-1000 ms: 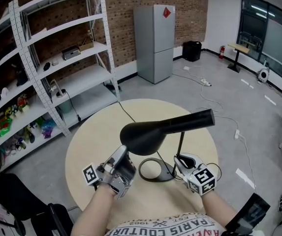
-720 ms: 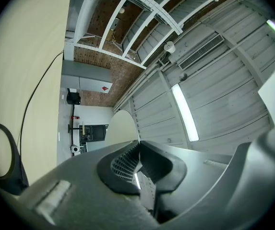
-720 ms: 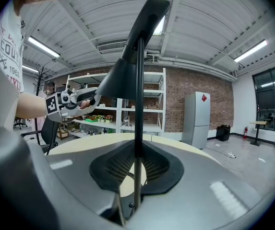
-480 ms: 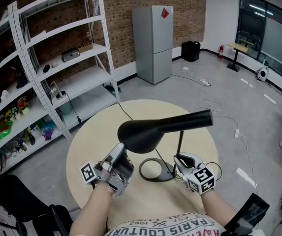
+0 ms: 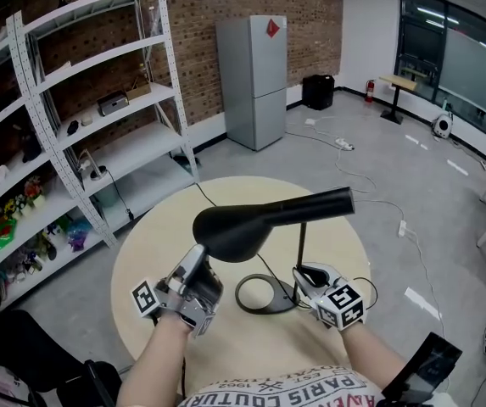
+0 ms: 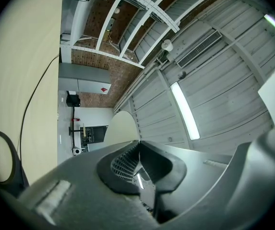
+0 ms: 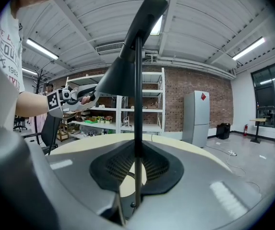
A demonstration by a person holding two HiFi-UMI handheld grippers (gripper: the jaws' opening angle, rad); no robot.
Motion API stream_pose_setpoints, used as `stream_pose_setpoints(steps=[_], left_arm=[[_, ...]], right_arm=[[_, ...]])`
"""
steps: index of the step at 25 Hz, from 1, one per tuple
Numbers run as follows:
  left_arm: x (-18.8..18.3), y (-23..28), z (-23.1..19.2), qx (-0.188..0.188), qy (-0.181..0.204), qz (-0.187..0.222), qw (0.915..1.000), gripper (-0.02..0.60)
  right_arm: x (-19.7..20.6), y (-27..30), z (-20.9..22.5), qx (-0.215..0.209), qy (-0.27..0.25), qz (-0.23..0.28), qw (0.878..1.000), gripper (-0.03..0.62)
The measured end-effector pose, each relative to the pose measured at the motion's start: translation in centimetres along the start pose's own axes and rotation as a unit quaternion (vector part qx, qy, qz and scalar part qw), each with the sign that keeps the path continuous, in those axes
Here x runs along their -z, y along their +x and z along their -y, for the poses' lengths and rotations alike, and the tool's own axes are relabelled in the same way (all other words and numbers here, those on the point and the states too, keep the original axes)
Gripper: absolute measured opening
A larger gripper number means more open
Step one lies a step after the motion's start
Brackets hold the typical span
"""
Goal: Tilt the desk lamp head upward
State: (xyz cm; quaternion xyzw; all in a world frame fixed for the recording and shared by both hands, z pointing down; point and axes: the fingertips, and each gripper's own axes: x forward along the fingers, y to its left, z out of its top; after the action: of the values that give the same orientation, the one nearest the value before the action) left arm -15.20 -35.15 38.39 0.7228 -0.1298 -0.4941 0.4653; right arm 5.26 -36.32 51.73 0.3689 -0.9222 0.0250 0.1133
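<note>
While my right gripper (image 5: 304, 273) clamps the desk lamp's stem (image 5: 300, 244) above its base ring (image 5: 241, 300), my left gripper (image 5: 197, 257) (jaws pressed together, nothing between) points up at the lamp head (image 5: 234, 225) from its near-left rim, mid round table (image 5: 141, 261).

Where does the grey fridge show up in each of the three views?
Head view: fridge top centre, against the back wall.
Left gripper view: fridge left of centre, seen sideways.
Right gripper view: fridge right of centre.
Shared landmark: white shelving beside it.
</note>
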Motion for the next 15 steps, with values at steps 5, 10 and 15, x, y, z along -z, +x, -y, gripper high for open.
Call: stream_pose_setpoints(steps=[5,10,15], left_arm=[[0.1,-0.1,0.1,-0.006,0.005,-0.002,1.0000,0.002],[0.1,-0.2,0.4,-0.006,0.007,-0.003,1.0000,0.002],[-0.3,0.5,1.1,0.002,0.028,-0.003,0.9996,0.002]], right_arm=[[0.3,-0.2,-0.1,0.001,0.003,0.006,1.000,0.040],[0.5,-0.1,-0.3,0.000,0.003,0.002,1.000,0.040],[0.2,-0.1,0.0,0.000,0.007,0.006,1.000,0.040]])
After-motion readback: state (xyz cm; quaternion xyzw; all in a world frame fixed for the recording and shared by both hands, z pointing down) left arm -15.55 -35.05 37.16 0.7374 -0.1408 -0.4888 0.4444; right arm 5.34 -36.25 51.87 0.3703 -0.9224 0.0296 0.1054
